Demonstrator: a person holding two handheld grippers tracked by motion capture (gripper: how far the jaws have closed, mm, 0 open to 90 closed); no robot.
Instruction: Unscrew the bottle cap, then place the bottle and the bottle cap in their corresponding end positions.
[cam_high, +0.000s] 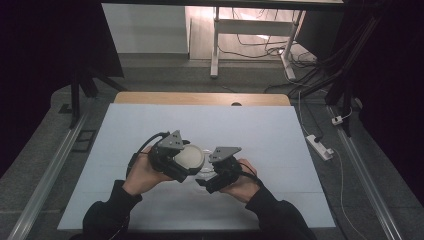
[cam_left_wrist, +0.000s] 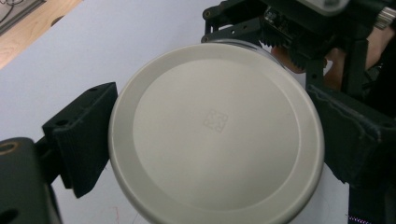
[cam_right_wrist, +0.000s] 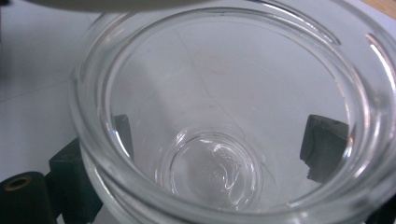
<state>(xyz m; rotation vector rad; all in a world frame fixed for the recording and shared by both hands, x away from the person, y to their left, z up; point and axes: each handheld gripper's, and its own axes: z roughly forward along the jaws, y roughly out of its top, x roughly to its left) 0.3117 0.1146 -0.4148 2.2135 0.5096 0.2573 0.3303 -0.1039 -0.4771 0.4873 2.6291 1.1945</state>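
A round cream lid (cam_left_wrist: 217, 130) is held flat-on between the jaws of my left gripper (cam_left_wrist: 215, 140), which is shut on its rim. In the high view the lid (cam_high: 192, 156) and left gripper (cam_high: 184, 164) hover over the table's near middle. My right gripper (cam_high: 209, 176) sits just right of it, shut on a clear glass jar (cam_right_wrist: 224, 116). Its dark pads (cam_right_wrist: 323, 145) show through the glass on both sides. The jar's open mouth faces the camera, and the lid's edge (cam_right_wrist: 107, 3) lies just beyond its rim. The jar looks empty.
A pale blue mat (cam_high: 150, 125) covers the table, with a wooden strip (cam_high: 200, 98) along the far edge. A power strip (cam_high: 320, 146) and cables lie on the floor to the right. White desk legs (cam_high: 215, 45) stand beyond the table.
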